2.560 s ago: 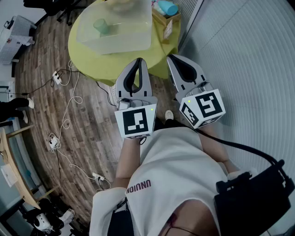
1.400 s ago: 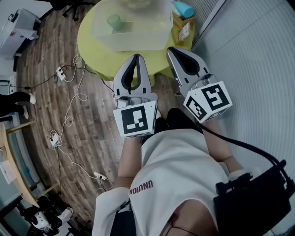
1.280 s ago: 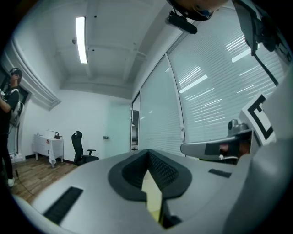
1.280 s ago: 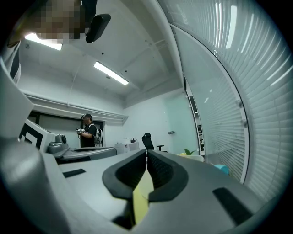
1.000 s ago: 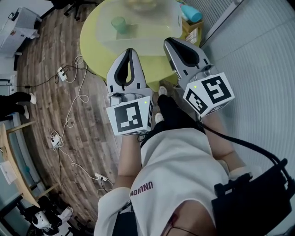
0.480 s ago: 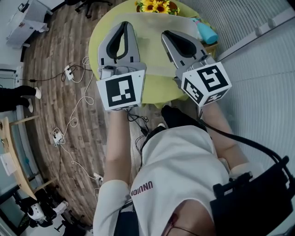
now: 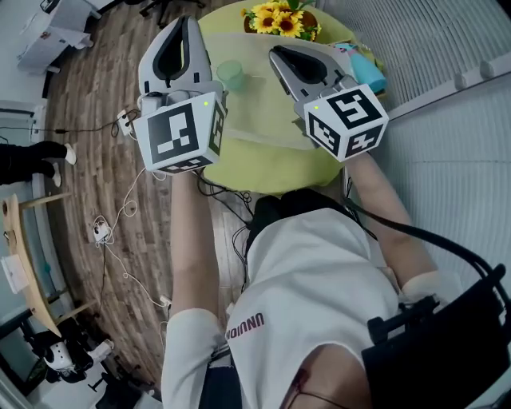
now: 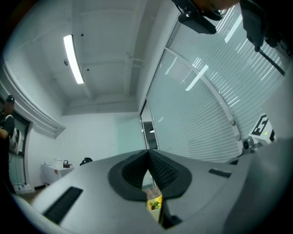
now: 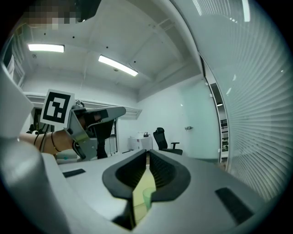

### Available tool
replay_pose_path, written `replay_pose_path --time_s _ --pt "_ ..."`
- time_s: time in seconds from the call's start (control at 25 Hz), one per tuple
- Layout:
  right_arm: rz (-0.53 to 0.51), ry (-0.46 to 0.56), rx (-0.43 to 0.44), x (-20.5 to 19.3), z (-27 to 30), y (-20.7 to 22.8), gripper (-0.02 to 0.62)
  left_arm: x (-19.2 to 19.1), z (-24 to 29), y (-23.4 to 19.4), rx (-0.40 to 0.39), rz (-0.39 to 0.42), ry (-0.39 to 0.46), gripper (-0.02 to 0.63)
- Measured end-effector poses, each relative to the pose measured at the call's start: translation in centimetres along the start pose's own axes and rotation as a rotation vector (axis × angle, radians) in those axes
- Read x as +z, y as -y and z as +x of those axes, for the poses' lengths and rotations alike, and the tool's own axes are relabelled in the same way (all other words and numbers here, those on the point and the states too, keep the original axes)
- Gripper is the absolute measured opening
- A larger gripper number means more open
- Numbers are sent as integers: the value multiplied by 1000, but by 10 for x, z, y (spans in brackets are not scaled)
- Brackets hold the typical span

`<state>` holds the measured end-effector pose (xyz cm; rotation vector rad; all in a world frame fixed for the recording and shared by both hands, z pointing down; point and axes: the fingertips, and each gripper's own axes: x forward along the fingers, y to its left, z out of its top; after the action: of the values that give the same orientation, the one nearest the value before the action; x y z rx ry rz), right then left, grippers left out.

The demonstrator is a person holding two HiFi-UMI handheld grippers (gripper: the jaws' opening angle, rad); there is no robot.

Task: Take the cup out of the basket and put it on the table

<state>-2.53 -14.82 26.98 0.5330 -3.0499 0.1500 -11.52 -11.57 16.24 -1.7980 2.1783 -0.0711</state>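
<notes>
While I work the rig from afar, both tongs hang above the round yellow-green table (image 7: 267, 169); the left gripper (image 7: 185, 21) is over the table's left edge and the right gripper (image 7: 277, 54) over its right half, the two apart from each other. The green cup (image 7: 232, 74) stands upright on the table's left-centre part, seemingly inside the clear plastic basket (image 7: 263, 132) that covers most of the tabletop; in the head view it shows btwn the two grippers, and neither touches it. L jaws: brought together, tips meeting, nothing btwn the pads; that gripper's own view tilts up at ceiling lights and a wall of blinds, w/ a scrap of yellow flowers visible thru the slit below the tips. R jaws: likewise pressed together, holding nothing; thru its slit I see the tabletop and the cup beyond, while the left gripper w/ its marker cube shows off to one side. Sunflowers (image 7: 279, 16) sit at the table's far edge; a blue bottle (image 7: 369, 73) lies at the table's right edge; white cables (image 7: 128, 212) trail over the wood floor (image 7: 96, 104) left of the table. The person's white shirt (image 7: 319, 279) fills the view on the table's near side.
</notes>
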Motion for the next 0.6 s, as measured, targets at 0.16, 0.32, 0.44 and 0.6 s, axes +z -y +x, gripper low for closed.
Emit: replay_pose_path --time_s 0.16,0.32,0.44,0.6 --pt "4 -34 29 -9 19 5 21 -1 3 -9 26 0 -10 12" --pt "21 -81 42 -18 39 10 21 -1 10 -21 48 -13 -16 12" --pt "41 -118 35 -39 50 12 21 -11 9 -24 41 -17 -24 14" --pt "66 -170 28 -54 55 6 76 -10 9 -26 4 -27 -22 12"
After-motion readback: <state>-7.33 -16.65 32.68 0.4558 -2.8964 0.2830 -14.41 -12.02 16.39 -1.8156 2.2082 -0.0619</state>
